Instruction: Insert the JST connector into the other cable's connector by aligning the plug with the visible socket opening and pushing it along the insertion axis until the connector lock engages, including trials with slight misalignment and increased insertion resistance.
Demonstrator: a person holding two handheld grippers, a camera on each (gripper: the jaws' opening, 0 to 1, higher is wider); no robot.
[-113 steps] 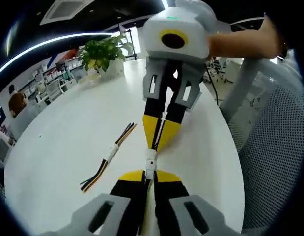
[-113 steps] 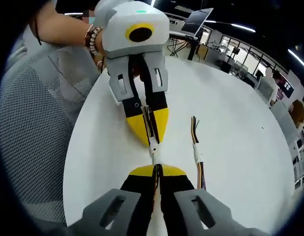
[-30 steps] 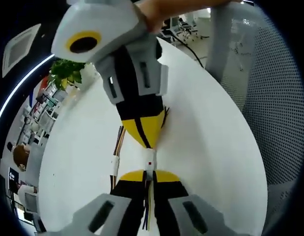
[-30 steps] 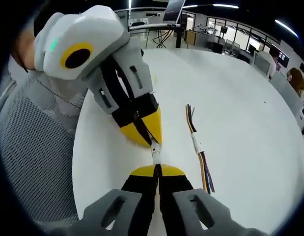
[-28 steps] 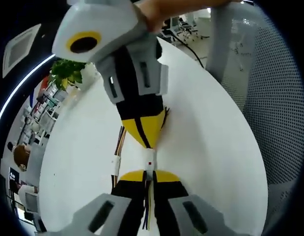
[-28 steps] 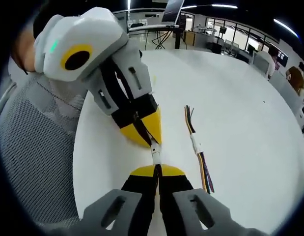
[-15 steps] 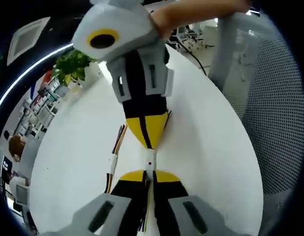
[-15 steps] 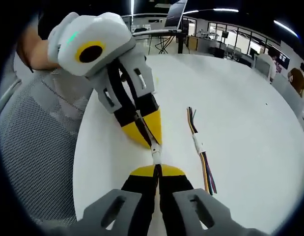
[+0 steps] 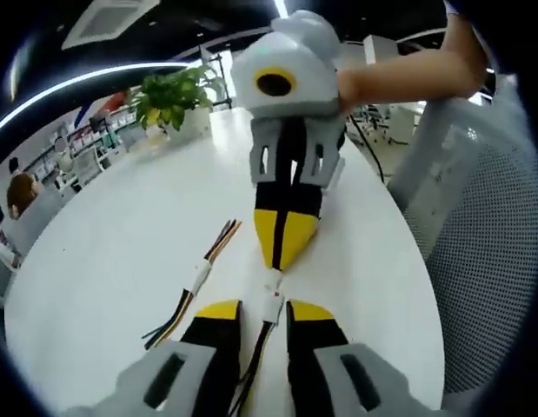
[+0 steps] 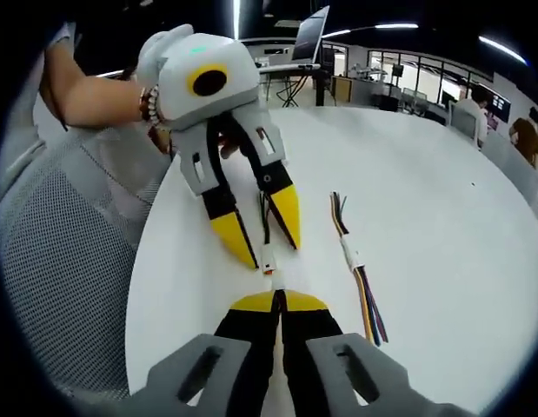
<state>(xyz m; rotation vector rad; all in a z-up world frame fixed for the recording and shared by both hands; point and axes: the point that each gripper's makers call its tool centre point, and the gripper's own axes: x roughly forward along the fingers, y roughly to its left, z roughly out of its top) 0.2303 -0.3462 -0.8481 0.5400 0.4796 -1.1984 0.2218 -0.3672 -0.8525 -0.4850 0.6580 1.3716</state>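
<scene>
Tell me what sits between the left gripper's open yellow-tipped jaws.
The small white joined connector, wires trailing back. Right gripper is shut on its far cable; the cable inside those jaws is hidden.

Both views were brightly and evenly lit from overhead: long ceiling light strips [image 9: 86, 76] showed as white arcs in the left gripper view, and similar strips [image 10: 512, 48] glowed at the far right in the right gripper view. The white surface [image 9: 121, 226] reflected this light strongly and looked nearly washed out, with only a soft, faint shadow under the near tool. The ceiling beyond stayed dark. Fisheye distortion bent straight lines hard toward the edges, curving the surface's rim [image 10: 138, 261]. The centre was sharp; far background desks and the potted plant [image 9: 169, 97] were softer, and edge detail smeared slightly.
</scene>
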